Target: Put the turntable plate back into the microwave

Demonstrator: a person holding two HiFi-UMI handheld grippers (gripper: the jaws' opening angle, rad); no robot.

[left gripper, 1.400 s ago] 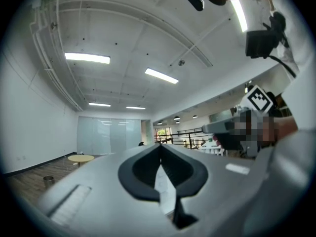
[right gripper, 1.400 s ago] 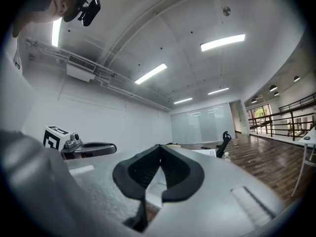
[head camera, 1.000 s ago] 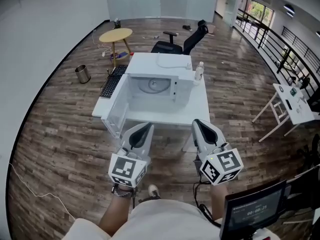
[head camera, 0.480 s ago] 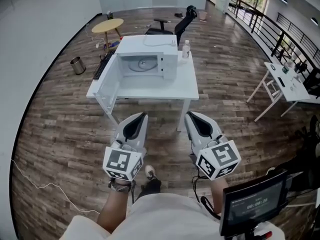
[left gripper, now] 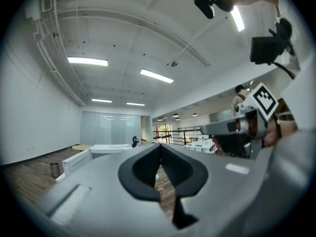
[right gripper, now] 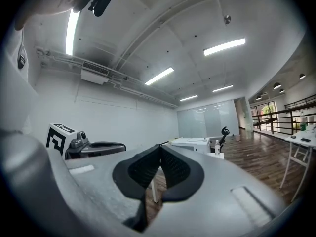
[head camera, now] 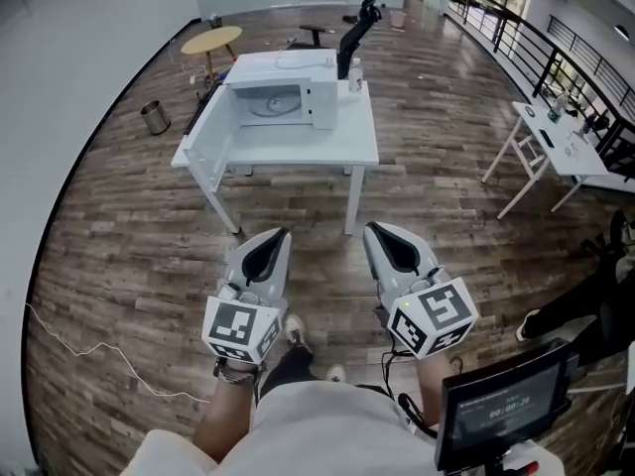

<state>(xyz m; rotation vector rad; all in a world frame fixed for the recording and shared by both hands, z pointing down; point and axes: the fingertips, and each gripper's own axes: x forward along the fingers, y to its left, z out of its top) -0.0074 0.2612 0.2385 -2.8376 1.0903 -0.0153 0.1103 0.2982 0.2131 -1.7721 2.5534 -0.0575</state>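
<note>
The white microwave (head camera: 288, 85) stands on a white table (head camera: 327, 152) far ahead, its door (head camera: 205, 139) swung open to the left. The glass turntable plate (head camera: 268, 104) lies inside the cavity. My left gripper (head camera: 277, 237) and right gripper (head camera: 382, 231) are held side by side over the wooden floor, well short of the table. Both point level toward it, shut with nothing between the jaws. In the left gripper view the jaws (left gripper: 160, 148) meet at the tips, and the table with the microwave (left gripper: 98, 151) is small at the left. The right gripper view shows shut jaws (right gripper: 160, 149) too.
A water bottle (head camera: 354, 77) stands beside the microwave, and a keyboard (head camera: 197, 109) lies left of it. A black office chair (head camera: 353, 26), a round wooden table (head camera: 212, 40) and a metal bin (head camera: 154, 117) are beyond. A white desk (head camera: 556, 142) stands at the right; a cable (head camera: 89, 350) lies on the floor.
The table and microwave have drawn farther away in the head view, as I have backed off from them. Both grippers stay shut, side by side.
</note>
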